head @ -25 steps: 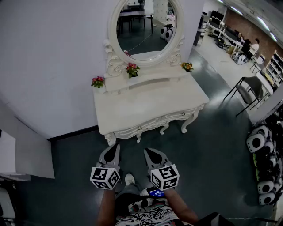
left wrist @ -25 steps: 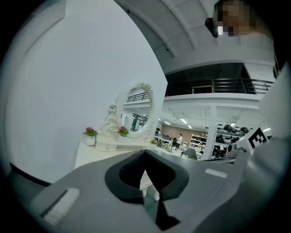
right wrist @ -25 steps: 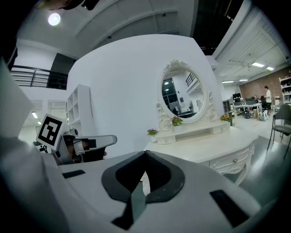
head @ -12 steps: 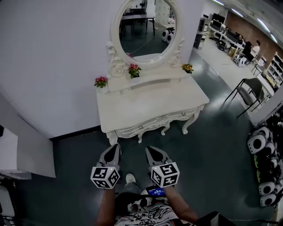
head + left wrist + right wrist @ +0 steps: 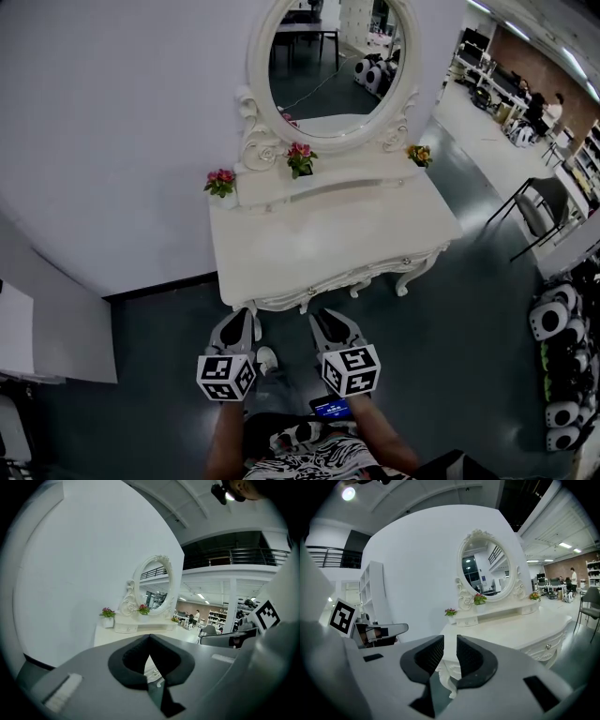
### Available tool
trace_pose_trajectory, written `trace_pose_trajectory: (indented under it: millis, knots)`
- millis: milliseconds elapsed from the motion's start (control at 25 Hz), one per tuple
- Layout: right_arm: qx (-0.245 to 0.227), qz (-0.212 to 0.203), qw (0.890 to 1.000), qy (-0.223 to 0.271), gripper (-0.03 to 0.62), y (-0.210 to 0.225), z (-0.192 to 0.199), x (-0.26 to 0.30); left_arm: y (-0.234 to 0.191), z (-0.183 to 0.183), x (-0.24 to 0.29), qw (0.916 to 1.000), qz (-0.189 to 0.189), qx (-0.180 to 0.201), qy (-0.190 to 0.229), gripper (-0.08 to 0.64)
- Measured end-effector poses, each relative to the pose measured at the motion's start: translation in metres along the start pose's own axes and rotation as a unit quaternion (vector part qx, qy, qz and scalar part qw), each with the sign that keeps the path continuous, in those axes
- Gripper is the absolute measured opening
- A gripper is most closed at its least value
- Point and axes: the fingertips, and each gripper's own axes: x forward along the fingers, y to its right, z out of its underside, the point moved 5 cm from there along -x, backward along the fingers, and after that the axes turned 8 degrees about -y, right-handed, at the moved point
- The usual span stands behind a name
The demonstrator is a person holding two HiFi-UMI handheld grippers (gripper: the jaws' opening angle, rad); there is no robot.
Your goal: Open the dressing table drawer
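The white dressing table (image 5: 328, 246) with its oval mirror (image 5: 333, 66) stands against the wall ahead. Its carved front holds drawers with small knobs (image 5: 303, 296), and both show closed. My left gripper (image 5: 246, 316) is just short of the table's front left corner, jaws shut and empty; in the left gripper view its tips (image 5: 149, 637) meet in front of the tabletop (image 5: 110, 637). Near the front edge my right gripper (image 5: 320, 319) has its jaws opening. A narrow gap shows between them (image 5: 450, 652) with nothing in it. A drawer knob (image 5: 548, 646) lies off to its right.
Three small flower pots (image 5: 221, 181) sit on the table's raised back shelf. A dark chair (image 5: 544, 208) stands to the right, and white-and-black machines (image 5: 553, 319) line the right edge. A white panel (image 5: 47, 323) leans at the left. My shoe (image 5: 266, 357) is below the grippers.
Both grippers have come closer to the table; its front edge now lies just beyond their tips. The table and mirror look larger in the head view.
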Motion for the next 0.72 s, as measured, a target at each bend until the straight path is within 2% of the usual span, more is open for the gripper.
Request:
trace_pose_trajectory:
  millis: [160,440,720]
  knots:
    - [0.006,0.010,1.000,-0.017,0.087,0.013,-0.027,0.069,-0.044,-0.021,0.059,0.9997,0.013,0.001,-0.019,0.002]
    - [-0.011,0.043,0.998,-0.048,0.106,0.031,-0.079,0.184,-0.122,-0.060,0.157,0.9980,0.035,0.017,-0.050,0.002]
    - [-0.010,0.067,0.995,-0.069,0.115,0.046,-0.101,0.247,-0.159,-0.068,0.217,0.9953,0.063,0.011,-0.073,0.002]
